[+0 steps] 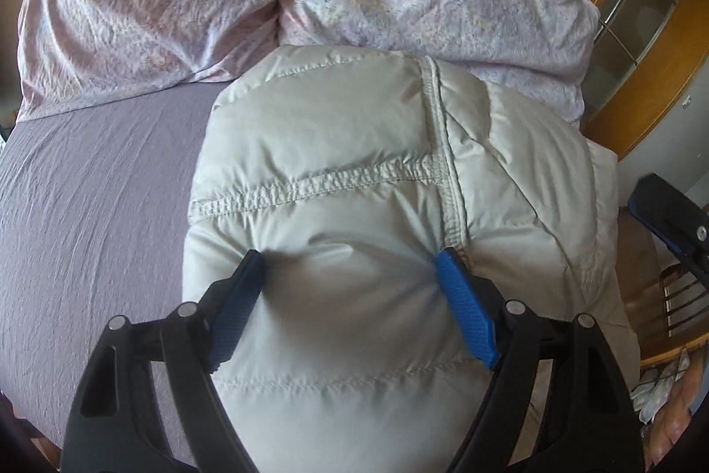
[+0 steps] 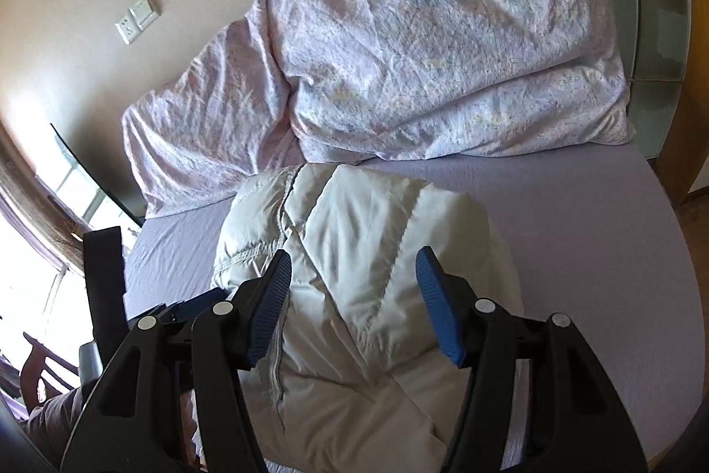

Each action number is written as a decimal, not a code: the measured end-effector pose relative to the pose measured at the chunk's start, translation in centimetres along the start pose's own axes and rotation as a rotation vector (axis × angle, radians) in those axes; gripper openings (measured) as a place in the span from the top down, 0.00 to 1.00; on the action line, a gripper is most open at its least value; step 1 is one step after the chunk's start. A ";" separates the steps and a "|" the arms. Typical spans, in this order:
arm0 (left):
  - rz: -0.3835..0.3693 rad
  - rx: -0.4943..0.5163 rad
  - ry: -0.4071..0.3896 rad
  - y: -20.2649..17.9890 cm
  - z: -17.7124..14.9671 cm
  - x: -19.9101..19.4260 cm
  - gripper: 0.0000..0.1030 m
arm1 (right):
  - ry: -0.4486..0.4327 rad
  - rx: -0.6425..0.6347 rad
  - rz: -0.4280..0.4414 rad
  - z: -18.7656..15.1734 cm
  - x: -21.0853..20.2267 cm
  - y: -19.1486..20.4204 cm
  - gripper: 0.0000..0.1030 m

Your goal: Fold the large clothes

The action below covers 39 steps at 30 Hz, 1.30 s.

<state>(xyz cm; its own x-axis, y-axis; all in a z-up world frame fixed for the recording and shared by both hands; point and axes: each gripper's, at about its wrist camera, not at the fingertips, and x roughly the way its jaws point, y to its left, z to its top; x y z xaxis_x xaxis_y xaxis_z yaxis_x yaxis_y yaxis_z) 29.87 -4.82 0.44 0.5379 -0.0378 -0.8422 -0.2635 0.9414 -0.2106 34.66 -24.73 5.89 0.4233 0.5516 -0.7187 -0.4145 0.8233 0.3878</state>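
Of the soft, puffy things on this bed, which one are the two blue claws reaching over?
The pale grey quilted jacket, plain with stitched seams, lying nearest on the purple sheet. The crumpled floral duvet lies behind it.

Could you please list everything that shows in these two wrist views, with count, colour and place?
Padded quilted down jacket: one, pale grey-white, bundled on the bed, under both grippers.
Fitted bed sheet: one, lilac, covering the mattress.
Crumpled patterned duvet: one, pale pink-lilac, heaped at the far end of the bed.
Wall switch plates: two, white, on the cream wall.
Wooden-framed glass panels: orange wood, frosted glass, right of the bed.
Wooden chair: one, brown, beside the bed; partly seen.
Left gripper: black with blue pads, open, fingers pressing into the jacket.
Right gripper: black with blue pads, open over the jacket.
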 end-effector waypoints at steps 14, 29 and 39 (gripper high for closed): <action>-0.027 0.041 0.006 -0.6 -0.6 0.8 0.23 | 0.045 0.022 -0.171 0.3 4.4 -1.7 0.46; -0.063 0.097 -0.030 -1.8 -0.8 0.1 0.23 | 0.126 0.047 -0.230 -2.8 8.9 -4.8 0.49; -0.004 0.047 -0.113 -0.6 2.9 -0.4 0.21 | 0.118 0.056 -0.230 -4.5 10.0 -5.6 0.49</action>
<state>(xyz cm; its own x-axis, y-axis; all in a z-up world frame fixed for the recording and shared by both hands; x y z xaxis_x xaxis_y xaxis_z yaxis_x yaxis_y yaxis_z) 32.10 -4.42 2.35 0.6260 -0.0059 -0.7798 -0.2247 0.9562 -0.1876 37.60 -24.46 -6.05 0.4029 0.3319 -0.8529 -0.2711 0.9334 0.2352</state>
